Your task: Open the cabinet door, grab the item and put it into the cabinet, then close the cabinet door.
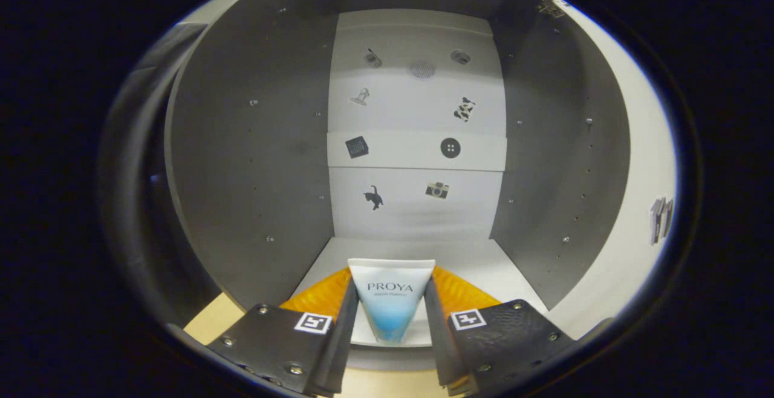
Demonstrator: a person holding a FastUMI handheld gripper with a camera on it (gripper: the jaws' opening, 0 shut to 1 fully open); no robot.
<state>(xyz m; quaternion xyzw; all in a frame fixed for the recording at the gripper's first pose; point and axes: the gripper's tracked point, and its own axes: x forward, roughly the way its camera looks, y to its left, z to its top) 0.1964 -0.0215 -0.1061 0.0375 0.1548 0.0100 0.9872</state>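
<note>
- Between the two fingers of the gripper (390, 310) sits the tube (390, 304), pinched from both sides, so the tongs are narrowed onto it and carrying it.
- Ahead of the fingers the cabinet (254, 162) stands open; its door (629, 216) is swung out to the right of the tongs, so the opening step looks done, and so does the grab.
- The tube appears to hover at the cabinet's mouth, its wide flat end reaching just over the front of the cabinet floor (484, 265); whether it touches that floor I cannot tell.
- Left to do, as I judge it: carry the tube further in, set it down, let go, back the tongs out and shut the door.
- The tube's long axis runs along the fingers, straight into the cabinet. Its broad crimped end points forward toward the back wall (417, 210), and its narrow end points back toward the holder.
- Beyond the tube, the back wall carries several small stickers, well apart from the fingers.
</note>
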